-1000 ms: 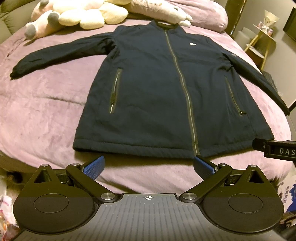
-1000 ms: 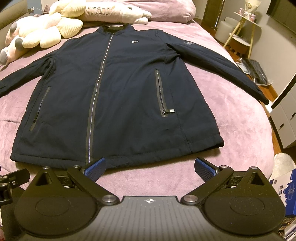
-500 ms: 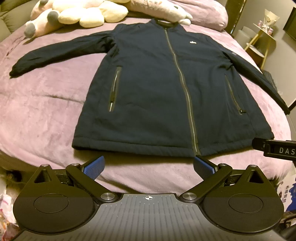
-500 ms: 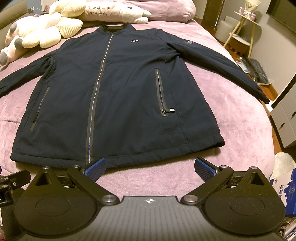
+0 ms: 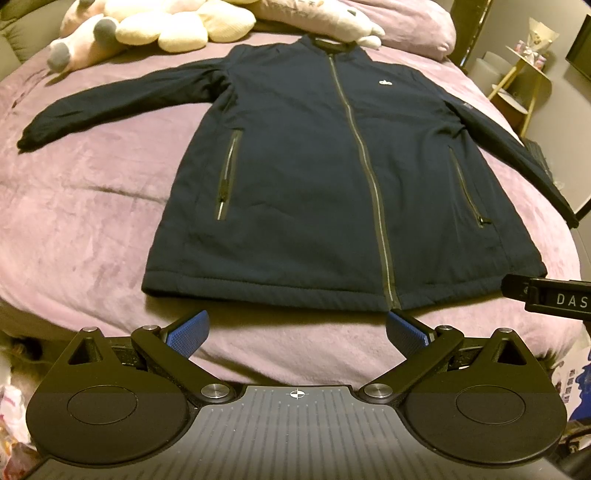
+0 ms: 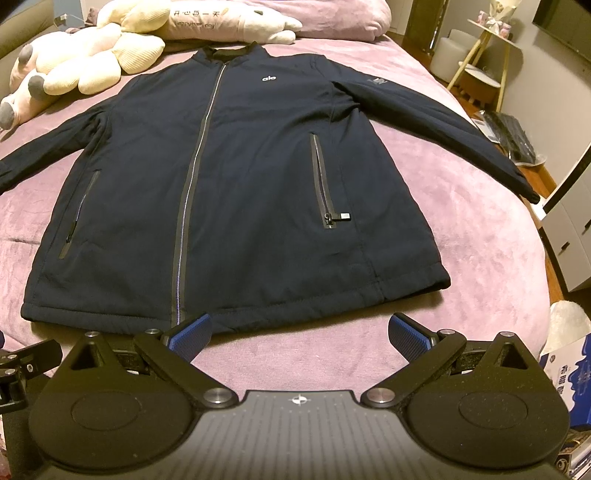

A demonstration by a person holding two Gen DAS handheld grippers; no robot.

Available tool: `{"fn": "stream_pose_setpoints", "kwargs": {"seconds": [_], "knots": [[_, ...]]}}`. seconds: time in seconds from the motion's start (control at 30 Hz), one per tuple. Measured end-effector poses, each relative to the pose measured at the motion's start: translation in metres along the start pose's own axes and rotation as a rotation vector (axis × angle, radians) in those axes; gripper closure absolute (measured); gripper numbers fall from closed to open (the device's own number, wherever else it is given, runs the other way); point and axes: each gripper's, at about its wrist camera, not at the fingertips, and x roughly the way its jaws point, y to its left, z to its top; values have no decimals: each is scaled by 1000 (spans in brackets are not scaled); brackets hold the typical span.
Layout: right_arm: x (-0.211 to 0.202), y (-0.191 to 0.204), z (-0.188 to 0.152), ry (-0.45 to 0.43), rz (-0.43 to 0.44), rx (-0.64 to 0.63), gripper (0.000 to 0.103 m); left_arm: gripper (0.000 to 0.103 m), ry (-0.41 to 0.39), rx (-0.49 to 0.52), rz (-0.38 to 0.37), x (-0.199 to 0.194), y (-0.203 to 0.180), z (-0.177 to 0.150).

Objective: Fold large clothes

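- Surface: a bed covered with a mauve plush blanket (image 5: pixel 92 206), mildly creased on the left side, otherwise smooth.
- Task item: a dark navy jacket (image 5: pixel 314 177) lies face up and flat in the middle of the blanket, zipped closed, collar toward the head of the bed, hem toward the cameras.
- Both sleeves are spread outward; the right sleeve cuff (image 6: pixel 532 195) reaches the edge of the bed on the right.
- Right pocket zip pull (image 6: pixel 341 216) lies sideways on the fabric; a small white chest logo (image 6: pixel 269 78) is legible.
- Head of bed: cream and pink plush toys (image 6: pixel 85 62) and a mauve pillow (image 6: pixel 332 18), just beyond the collar.
- Room, right side: a small round side table with yellow legs (image 6: pixel 491 62), a dark keyboard (image 6: pixel 513 136) on the floor, and white drawer fronts (image 6: pixel 569 236).
- A blue printed box (image 6: pixel 565 369) sits at the lower right, beside the bed.
- Left gripper (image 5: pixel 297 330): jaws wide apart, holding nothing, poised just short of the hem near the main zip's lower end.
- Right gripper (image 6: pixel 299 332): jaws wide apart, empty, just short of the hem; its left blue pad (image 6: pixel 190 332) appears against the hem edge, contact cannot be confirmed.
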Motion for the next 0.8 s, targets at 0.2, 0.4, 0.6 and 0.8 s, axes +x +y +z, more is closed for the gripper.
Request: {"fn": "stream_pose_setpoints", "kwargs": {"seconds": [0.2,0.4,0.6,0.8], "knots": [[1,0,1,5,2,0,1,0,4,-3,-4,0,0,0],[4,0,2,15,7,2,1,0,14,-8,-8,4,2,1],[8,0,4,22,18,4,1,0,27,-9,-12,8,2,4],[18,-2,6,44,30,14,1,0,50,-13,-14,17,2,6]]}}
